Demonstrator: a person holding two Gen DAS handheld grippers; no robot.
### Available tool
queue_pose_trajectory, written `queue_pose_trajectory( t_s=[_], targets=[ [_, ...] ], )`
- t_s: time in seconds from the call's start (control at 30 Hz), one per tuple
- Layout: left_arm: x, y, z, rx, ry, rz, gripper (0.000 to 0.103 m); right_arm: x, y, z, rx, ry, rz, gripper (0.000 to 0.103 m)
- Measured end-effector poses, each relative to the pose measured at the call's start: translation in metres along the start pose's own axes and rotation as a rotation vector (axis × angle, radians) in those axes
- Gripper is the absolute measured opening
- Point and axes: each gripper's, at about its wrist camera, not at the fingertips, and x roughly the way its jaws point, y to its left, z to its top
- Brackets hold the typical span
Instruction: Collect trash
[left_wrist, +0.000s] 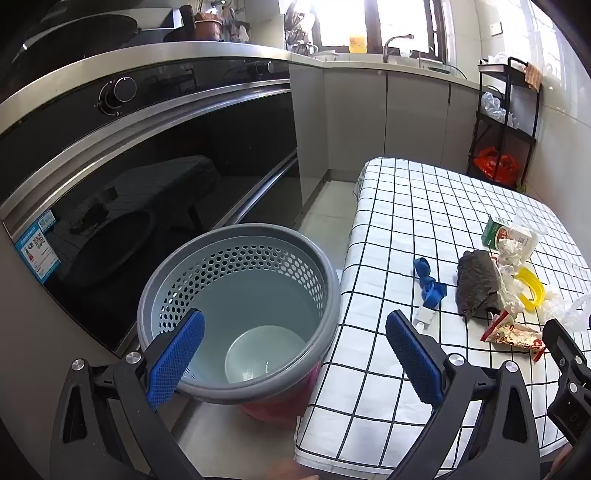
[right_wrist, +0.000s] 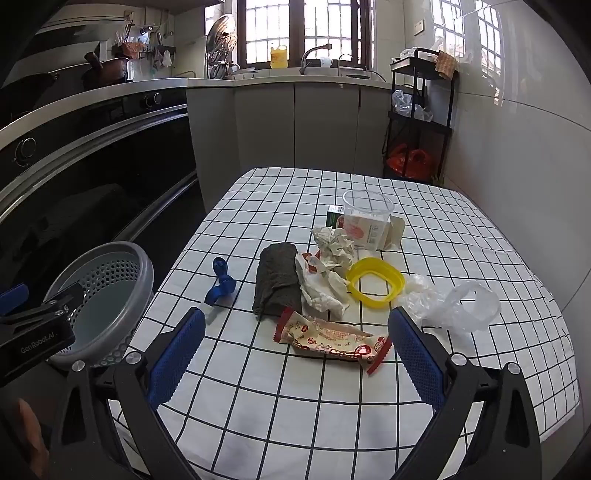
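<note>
Grey rag (right_wrist: 277, 282) beside crumpled paper (right_wrist: 334, 245); bin (left_wrist: 240, 314) beside table (right_wrist: 369, 406).

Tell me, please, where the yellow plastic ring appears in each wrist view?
Left wrist view: the yellow ring lies at the far right, beside the dark grey cloth.
Right wrist view: the ring lies near centre, right of the same cloth.
Shared landmark: the grey basket.
</note>
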Motion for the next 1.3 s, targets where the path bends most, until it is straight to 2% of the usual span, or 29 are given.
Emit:
queue_pose_trajectory(
  t_s=[1.3],
  targets=[
    [0.0019, -0.0006, -0.0017, 0.012, -0.004, 0.008, 0.096, -0.003, 0.0009, -0.0005, 0.0, -0.007, 0.002, 0.095]
  ],
)
